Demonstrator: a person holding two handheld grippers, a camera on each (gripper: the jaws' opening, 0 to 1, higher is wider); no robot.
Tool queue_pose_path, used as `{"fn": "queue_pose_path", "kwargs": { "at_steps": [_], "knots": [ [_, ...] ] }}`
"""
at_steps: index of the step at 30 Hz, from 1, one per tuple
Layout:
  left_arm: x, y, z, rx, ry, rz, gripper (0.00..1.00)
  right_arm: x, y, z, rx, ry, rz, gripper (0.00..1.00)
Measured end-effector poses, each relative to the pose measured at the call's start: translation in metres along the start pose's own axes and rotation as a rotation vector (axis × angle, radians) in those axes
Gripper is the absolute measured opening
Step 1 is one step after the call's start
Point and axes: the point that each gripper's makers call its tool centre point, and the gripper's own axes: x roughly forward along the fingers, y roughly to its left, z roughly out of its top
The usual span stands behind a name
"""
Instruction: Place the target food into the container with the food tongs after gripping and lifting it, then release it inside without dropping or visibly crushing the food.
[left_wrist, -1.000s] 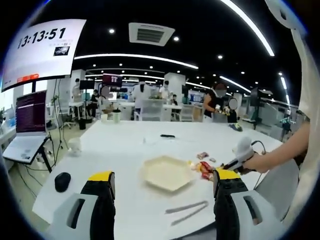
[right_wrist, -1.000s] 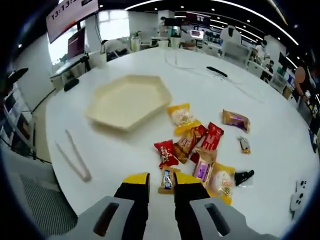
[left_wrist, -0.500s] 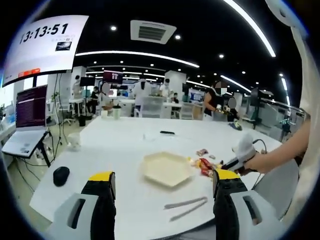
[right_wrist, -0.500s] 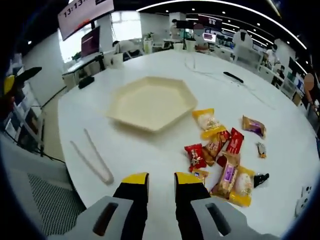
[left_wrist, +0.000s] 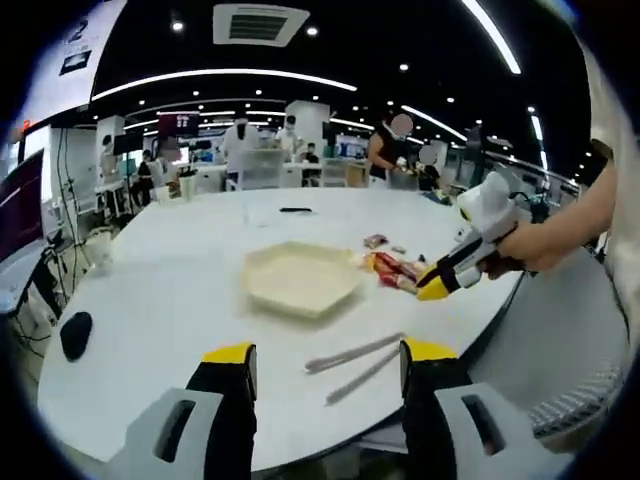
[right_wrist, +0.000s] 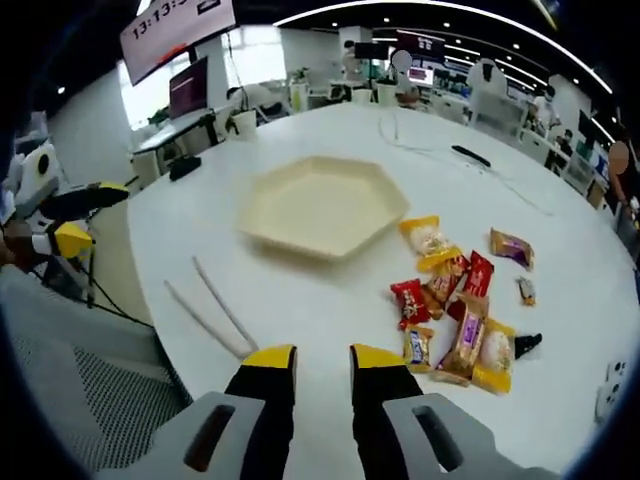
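I see the pale metal food tongs (right_wrist: 212, 313) lying on the round white table (right_wrist: 300, 300), arms apart, nothing between them. Cream hexagonal tray (right_wrist: 322, 205) at 12 o'clock; pile of wrapped snacks (right_wrist: 455, 305) at 2. Right gripper (right_wrist: 322, 362) jaws nearly together, left gripper (left_wrist: 328, 358) jaws wide, both holding nothing.

Tongs (right_wrist: 210, 308) beside empty tray (right_wrist: 322, 205)

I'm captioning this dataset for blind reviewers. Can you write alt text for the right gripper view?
A white round table holds an empty cream hexagonal tray, with a pile of wrapped snacks beside it and plastic food tongs lying untouched near the table edge. The right gripper hovers over the table between tongs and snacks, holding nothing.
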Motion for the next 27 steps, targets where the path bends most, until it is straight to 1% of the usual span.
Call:
{"fn": "queue_pose_path", "kwargs": {
  "at_steps": [1,2,3,6,11,14,16,22,25,27],
  "knots": [
    [0.002,-0.001,-0.002,-0.001,0.001,-0.01,0.51,-0.001,0.0,0.0,0.0,-0.001,0.0,0.21],
    [0.007,-0.005,-0.009,-0.01,0.023,-0.038,0.48,-0.002,0.0,0.001,0.002,-0.003,-0.002,0.21],
    [0.009,-0.007,-0.013,-0.014,0.035,-0.056,0.44,-0.003,0.0,0.001,0.005,-0.005,-0.001,0.21],
    [0.015,-0.012,-0.02,-0.014,0.06,-0.1,0.36,-0.005,0.001,0.002,0.006,-0.012,-0.002,0.22],
    [0.025,-0.018,-0.03,0.006,0.102,-0.154,0.3,-0.007,0.003,0.001,0.009,-0.014,0.0,0.23],
    [0.03,-0.019,-0.038,0.012,0.132,-0.162,0.3,-0.01,0.004,0.002,0.016,-0.022,0.001,0.23],
    [0.032,-0.02,-0.046,0.029,0.155,-0.171,0.28,-0.011,0.004,0.002,0.017,-0.028,0.001,0.23],
    [0.041,-0.024,-0.061,0.051,0.203,-0.196,0.26,-0.014,0.005,0.0,0.03,-0.028,0.002,0.24],
    [0.047,-0.025,-0.067,0.1,0.233,-0.195,0.24,-0.016,0.006,0.0,0.03,-0.029,0.004,0.25],
    [0.049,-0.026,-0.069,0.101,0.232,-0.196,0.23,-0.017,0.007,0.001,0.027,-0.03,0.003,0.25]
  ]
}}
